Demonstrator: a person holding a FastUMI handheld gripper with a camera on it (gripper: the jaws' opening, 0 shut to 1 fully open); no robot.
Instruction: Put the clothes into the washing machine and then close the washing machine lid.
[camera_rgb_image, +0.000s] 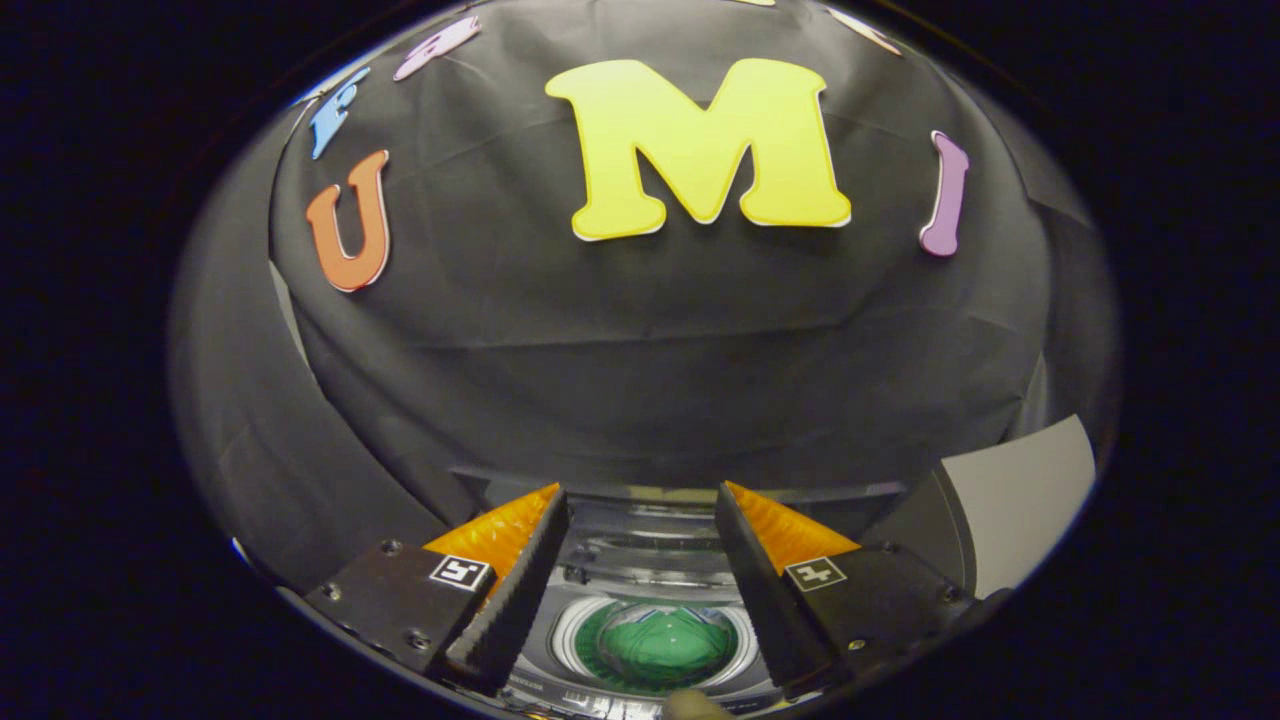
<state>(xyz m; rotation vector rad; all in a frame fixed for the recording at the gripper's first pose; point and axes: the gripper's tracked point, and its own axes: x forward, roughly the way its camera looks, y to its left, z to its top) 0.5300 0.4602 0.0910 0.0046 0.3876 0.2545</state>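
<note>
The handheld two-finger gripper (640, 560), its orange-backed black fingers (520, 590) spread apart and empty, hovered over the grey top-loading washing machine (640, 560). A green garment (665, 645) lay in the round drum directly below, between the fingers, apparently behind a closed transparent lid.

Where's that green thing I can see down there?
In the gripper view, the green cloth lies inside the washing machine's drum, seen below the gap between the open tool's two fingers.
</note>
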